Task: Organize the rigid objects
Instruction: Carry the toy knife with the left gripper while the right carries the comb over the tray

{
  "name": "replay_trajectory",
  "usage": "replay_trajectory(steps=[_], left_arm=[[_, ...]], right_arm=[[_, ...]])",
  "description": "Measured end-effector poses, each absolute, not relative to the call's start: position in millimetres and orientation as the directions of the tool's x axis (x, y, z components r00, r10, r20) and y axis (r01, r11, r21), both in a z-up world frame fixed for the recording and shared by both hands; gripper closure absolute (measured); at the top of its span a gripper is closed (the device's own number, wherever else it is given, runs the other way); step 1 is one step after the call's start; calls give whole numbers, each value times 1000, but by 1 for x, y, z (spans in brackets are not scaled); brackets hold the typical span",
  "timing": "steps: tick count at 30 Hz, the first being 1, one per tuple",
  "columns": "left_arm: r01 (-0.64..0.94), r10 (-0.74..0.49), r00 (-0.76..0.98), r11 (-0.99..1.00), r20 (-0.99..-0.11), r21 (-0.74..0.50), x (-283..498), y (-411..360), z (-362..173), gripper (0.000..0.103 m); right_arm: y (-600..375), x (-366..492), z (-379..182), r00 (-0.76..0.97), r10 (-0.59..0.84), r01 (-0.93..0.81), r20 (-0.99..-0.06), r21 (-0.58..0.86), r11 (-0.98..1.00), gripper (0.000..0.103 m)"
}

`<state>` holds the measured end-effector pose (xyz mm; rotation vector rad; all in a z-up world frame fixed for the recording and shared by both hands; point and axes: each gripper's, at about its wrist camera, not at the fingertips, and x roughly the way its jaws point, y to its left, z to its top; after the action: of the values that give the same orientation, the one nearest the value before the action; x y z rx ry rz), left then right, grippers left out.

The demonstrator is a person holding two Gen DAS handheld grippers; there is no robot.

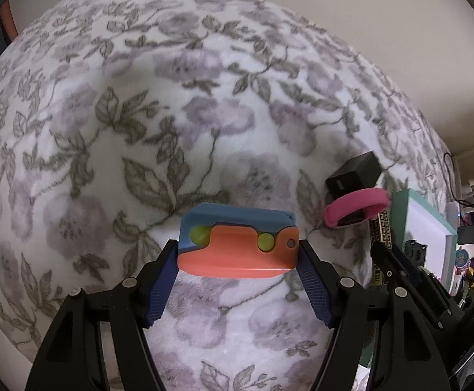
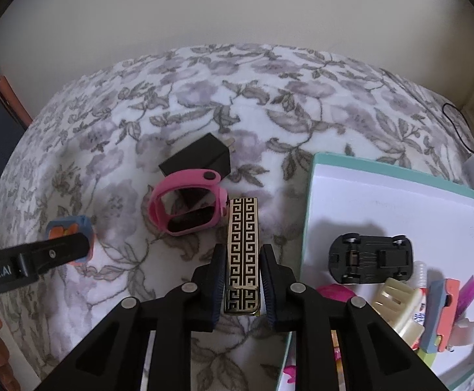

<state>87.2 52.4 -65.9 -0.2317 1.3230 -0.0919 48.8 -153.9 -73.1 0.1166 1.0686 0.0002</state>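
An orange and blue toy block [image 1: 238, 244] with green-yellow studs sits crosswise between my left gripper's [image 1: 238, 248] blue pads, which press on both its ends. It hangs just over the floral blanket [image 1: 132, 123]. In the right wrist view the same toy [image 2: 70, 228] shows at the left behind a left finger [image 2: 57, 254]. My right gripper [image 2: 243, 249] is shut on a black and gold patterned bar [image 2: 242, 244], gripped across its narrow sides near its lower end. The bar points away from me over the blanket.
A pink watch [image 2: 188, 202] lies against a black charger block [image 2: 201, 159] just beyond the bar. To the right stands a teal box [image 2: 400, 202] holding an upturned black toy car [image 2: 370, 259], a cream hair claw [image 2: 396, 303] and several small toys.
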Motion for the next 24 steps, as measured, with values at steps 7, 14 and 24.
replay_trajectory(steps=[7, 14, 24], left_arm=[[-38, -207, 310, 973, -928, -229, 89, 45, -41, 31], [22, -236, 365, 969, -901, -245, 82, 27, -14, 31], [216, -327, 350, 940, -878, -264, 58, -49, 6, 31]], right_arm=[[-160, 39, -51, 527, 76, 64, -847, 129, 990, 81], [-187, 22, -28, 572, 89, 105, -815, 181, 978, 81], [-267, -11, -15, 568, -34, 283, -822, 156, 946, 81]])
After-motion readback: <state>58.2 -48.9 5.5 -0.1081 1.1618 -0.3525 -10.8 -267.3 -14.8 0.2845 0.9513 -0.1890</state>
